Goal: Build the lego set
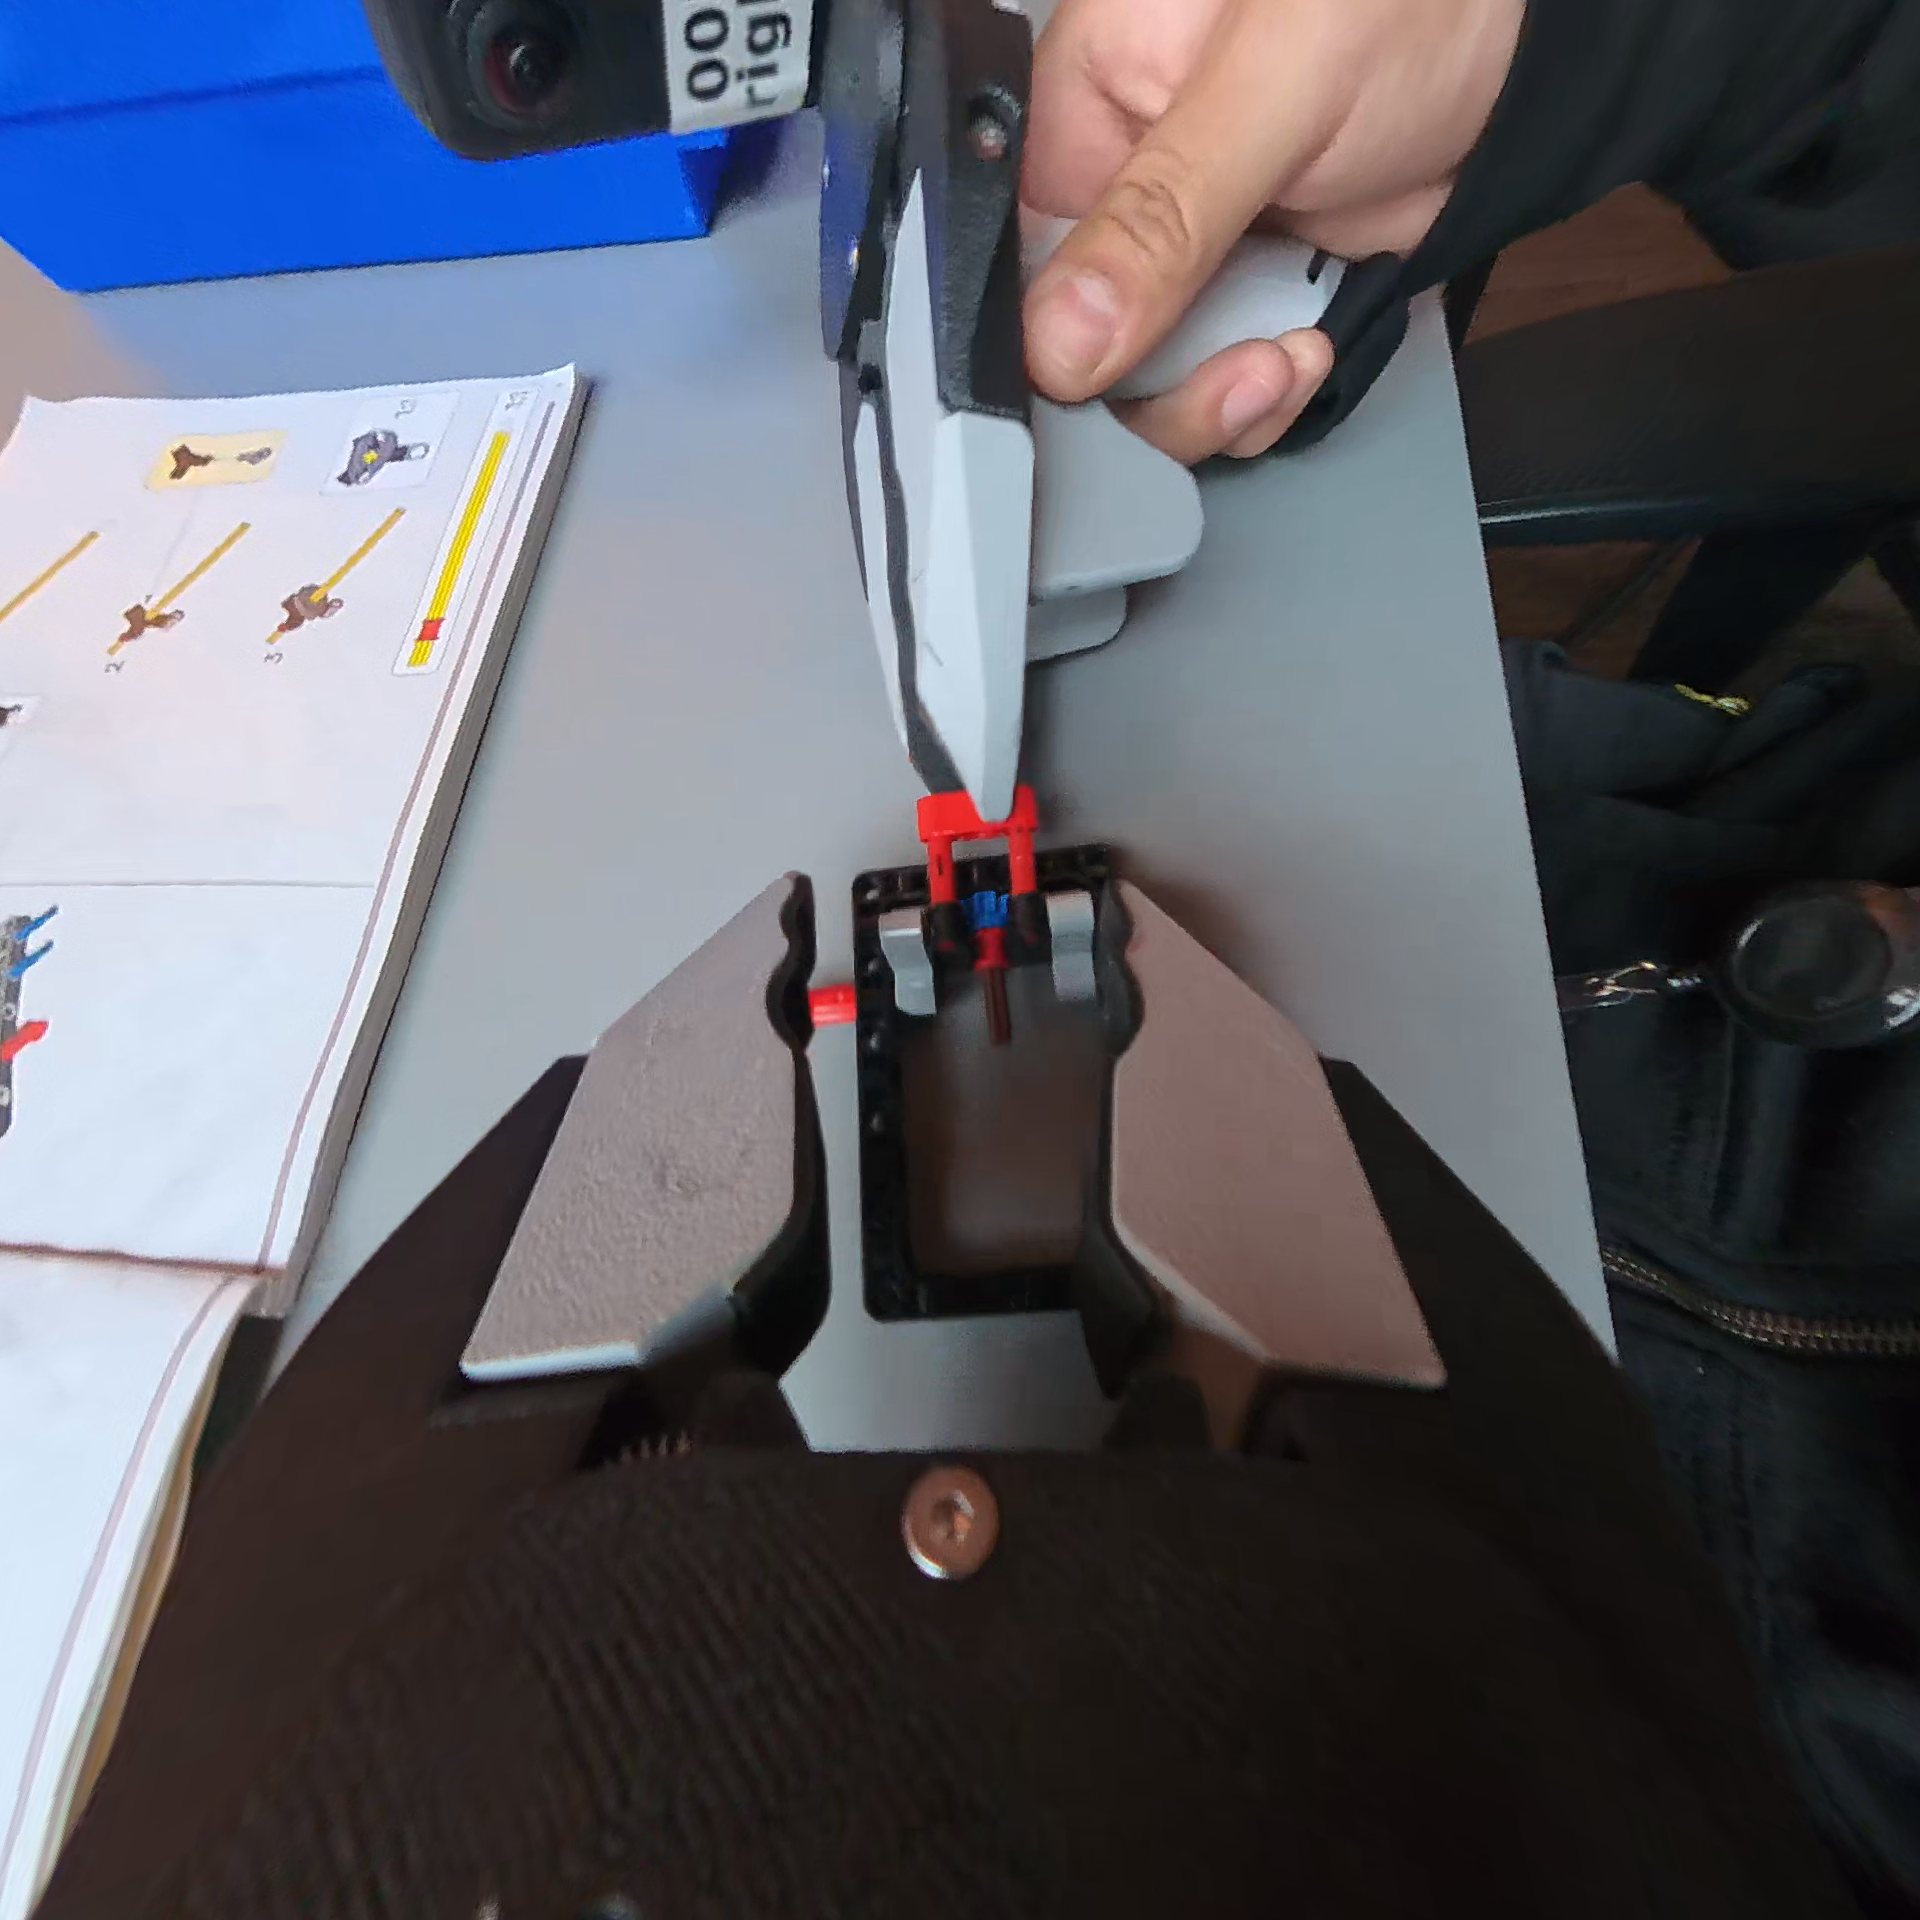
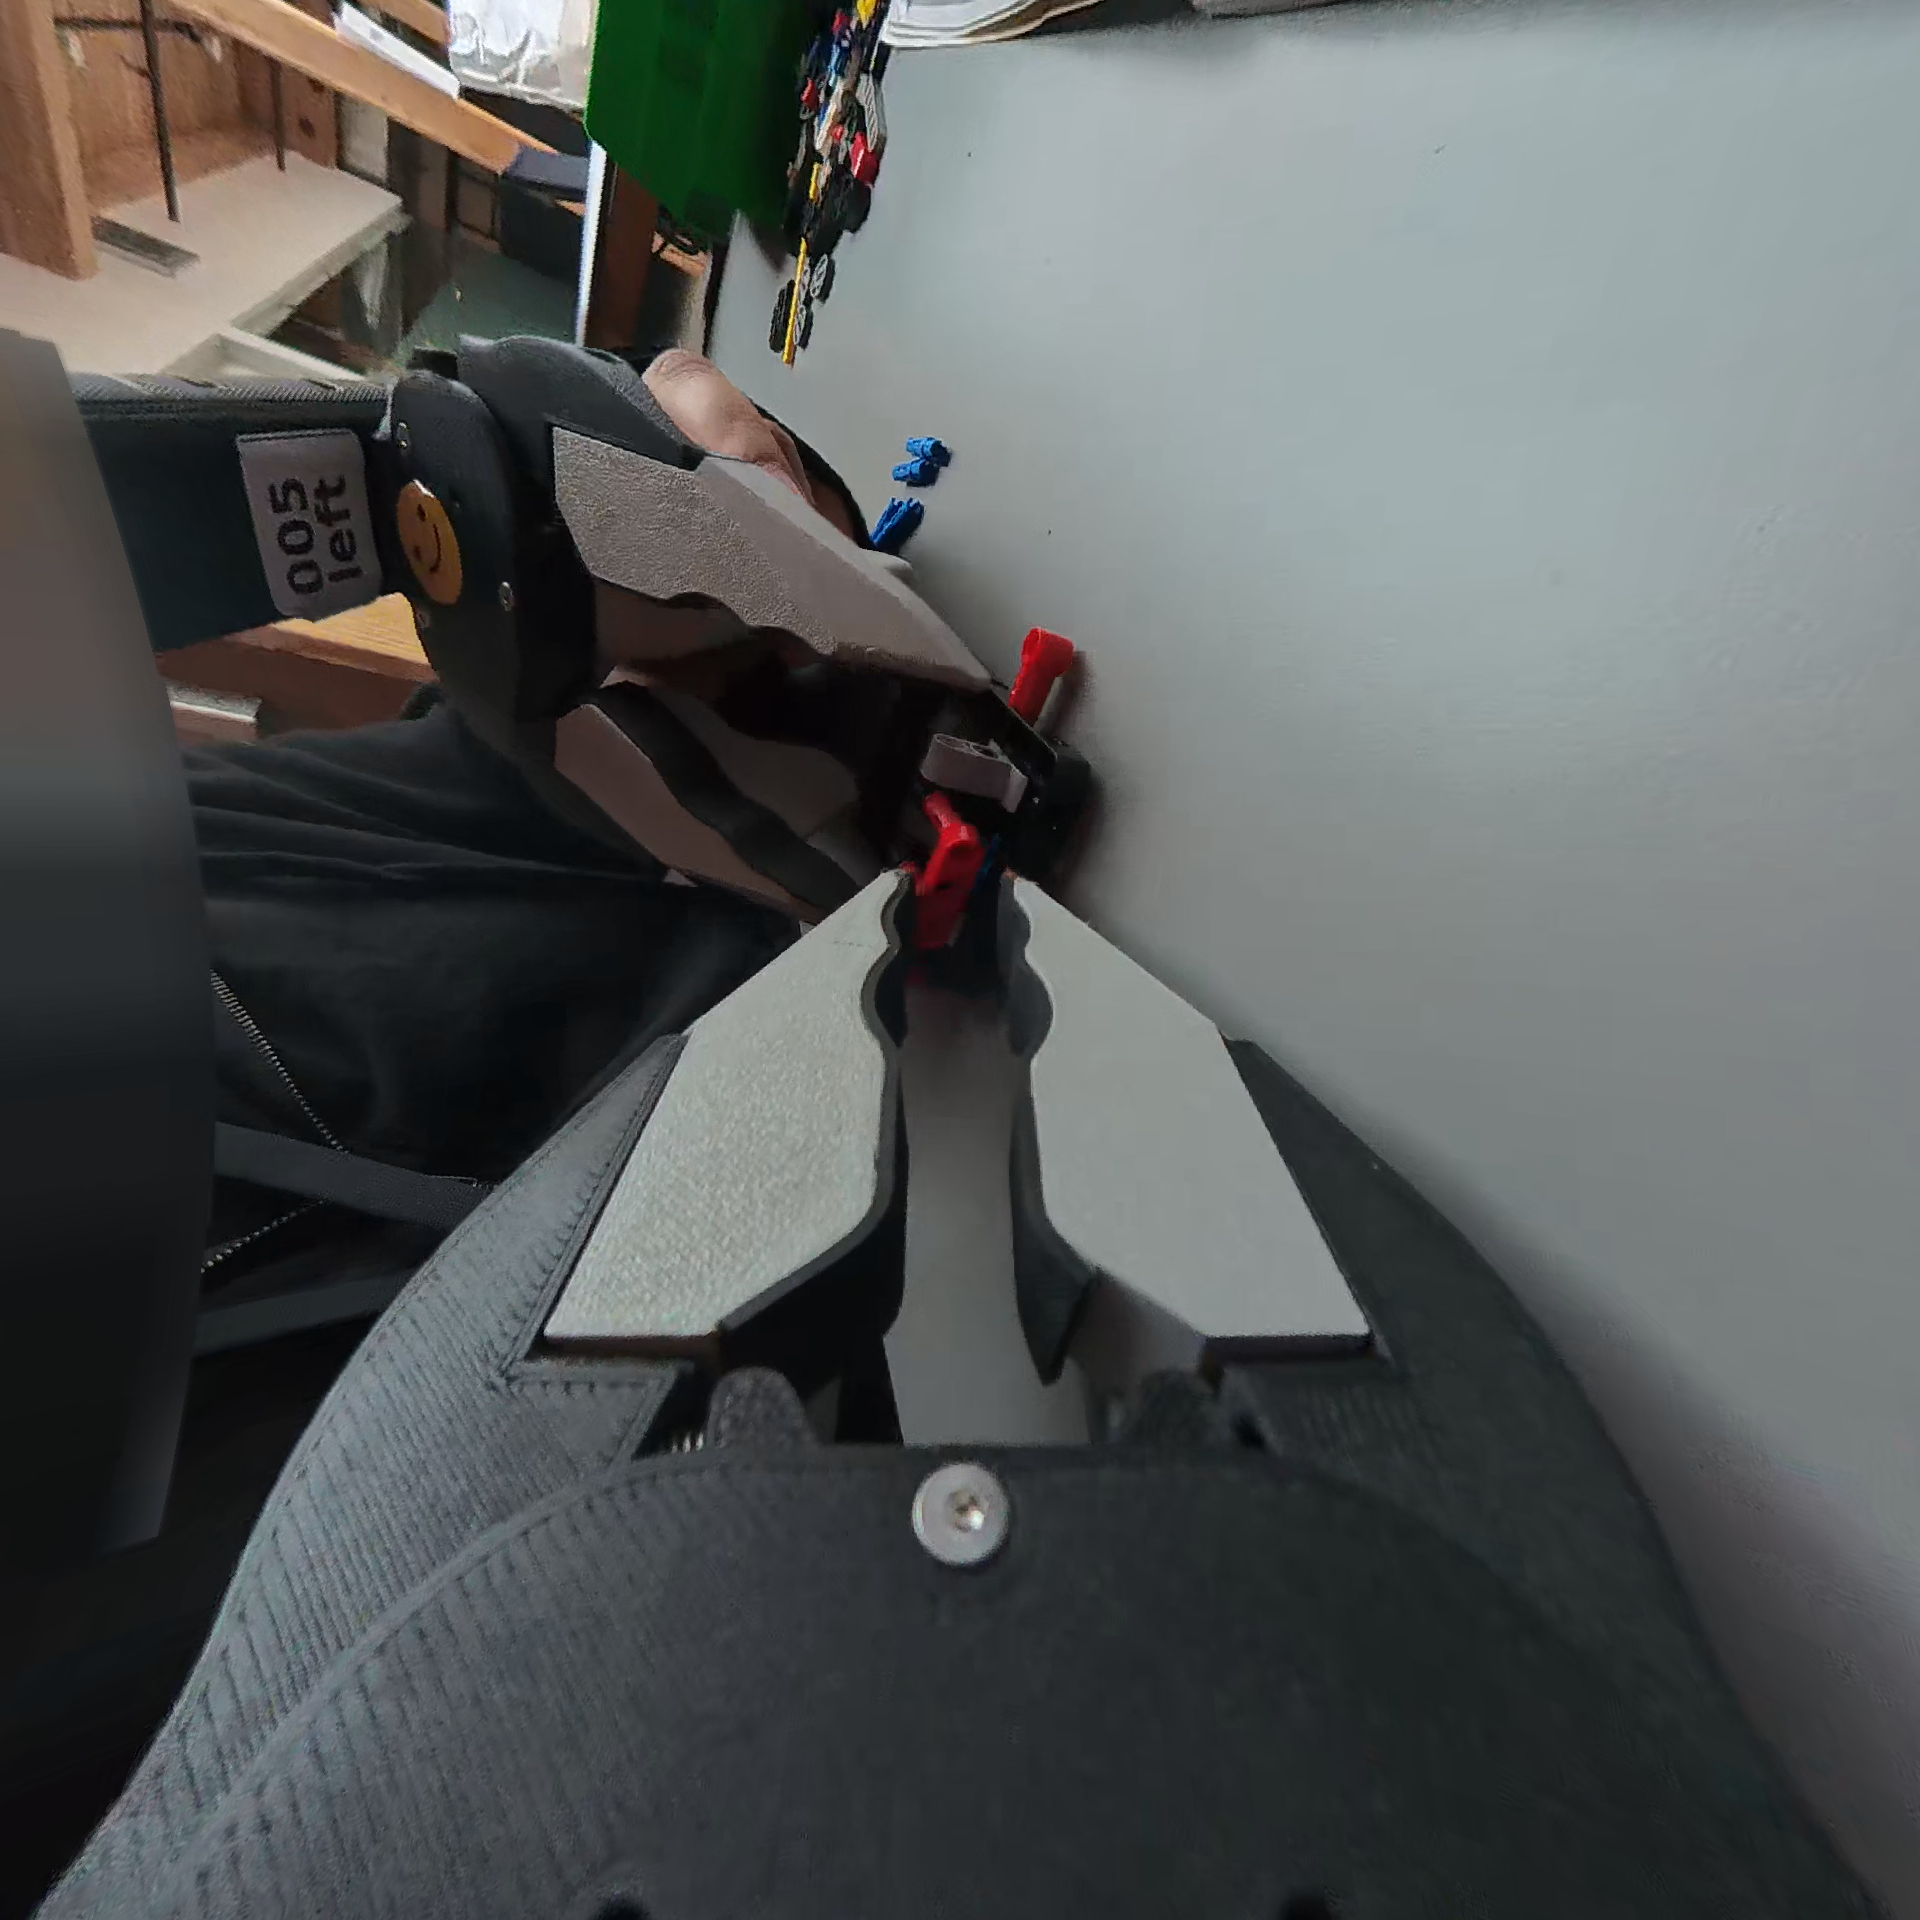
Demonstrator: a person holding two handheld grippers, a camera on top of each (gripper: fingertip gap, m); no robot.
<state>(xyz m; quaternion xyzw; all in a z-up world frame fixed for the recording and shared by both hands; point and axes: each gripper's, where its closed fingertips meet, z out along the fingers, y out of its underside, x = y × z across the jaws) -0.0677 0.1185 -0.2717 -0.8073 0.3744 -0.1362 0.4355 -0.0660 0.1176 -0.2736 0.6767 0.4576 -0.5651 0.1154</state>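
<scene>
A black rectangular Lego frame (image 1: 881,1122) lies on the grey table (image 1: 675,675). It carries two grey pieces, a small blue gear (image 1: 985,912) and a red pin (image 1: 831,1006) sticking out of its left side. My left gripper (image 1: 956,935) is closed around the frame, its left finger against the red pin and its right finger against the frame's side. My right gripper (image 1: 982,795) comes down from above, shut on a red H-shaped piece (image 1: 940,862) at the frame's far end. The right wrist view shows that piece (image 2: 945,878) between the right gripper's (image 2: 956,914) tips.
An open instruction booklet (image 1: 260,779) lies to the left and a blue box (image 1: 312,156) stands at the back left. Three blue pins (image 2: 914,468) and a pile of loose parts (image 2: 831,156) lie farther along the table. The table edge (image 1: 1496,831) and the person's dark clothing are on the right. Less than 4 cm separates the two grippers' tips.
</scene>
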